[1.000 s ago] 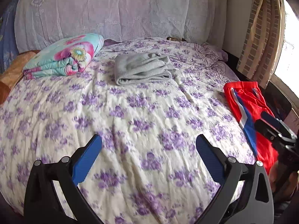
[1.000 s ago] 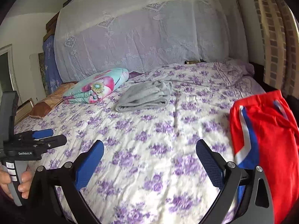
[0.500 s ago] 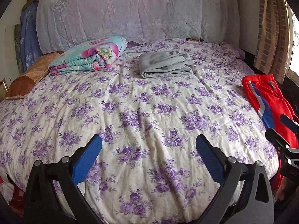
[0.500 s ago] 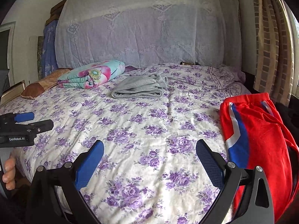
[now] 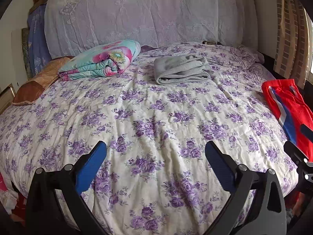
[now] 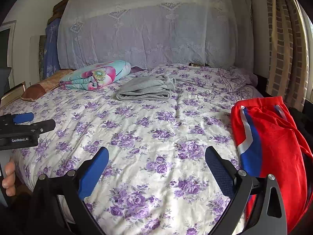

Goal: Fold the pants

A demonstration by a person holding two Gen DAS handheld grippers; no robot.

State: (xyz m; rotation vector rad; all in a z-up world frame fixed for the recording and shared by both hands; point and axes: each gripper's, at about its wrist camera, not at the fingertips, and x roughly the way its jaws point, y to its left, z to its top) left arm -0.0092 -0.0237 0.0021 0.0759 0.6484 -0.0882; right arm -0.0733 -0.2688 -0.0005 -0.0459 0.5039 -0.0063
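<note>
Red pants [image 6: 273, 137] bed-edge (unfolded) | grey folded garment [image 5: 181, 70] mid-bed | quilt [image 5: 101, 61] far-left

A home bedroom: a bed [image 5: 156, 117] in purple-flowered bedding is filling the view, a lace-draped headboard [image 5: 146, 13] standing behind it, striped curtains [image 6: 283, 49] hanging beside it.

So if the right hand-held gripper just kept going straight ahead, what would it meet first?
Most likely the floral bedspread: the right hand-held gripper, open and empty, points at bare cover. The red pants lie off to its right, and the folded grey garment is farther up the bed. Depth is uncertain.
</note>
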